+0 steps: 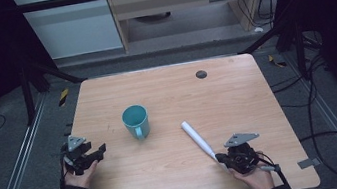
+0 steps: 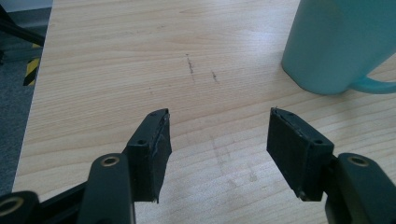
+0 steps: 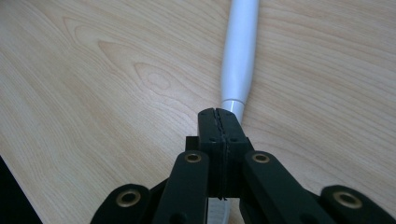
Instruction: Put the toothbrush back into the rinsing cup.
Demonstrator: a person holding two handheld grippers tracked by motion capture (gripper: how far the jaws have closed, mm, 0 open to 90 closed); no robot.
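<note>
Right gripper view: white tube (image 3: 239, 51) between hand-held gripper (image 3: 219, 122) pads.

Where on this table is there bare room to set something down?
The far half of the table, beyond the mug, is bare except a small dark disc. The near middle, between the left hand-held gripper and the white pen, is also free. It is tightest around the right hand-held gripper.

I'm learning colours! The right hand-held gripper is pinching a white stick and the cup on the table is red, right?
Not quite: the cup is teal, as the high view shows. The right hand-held gripper does pinch the white stick.
</note>
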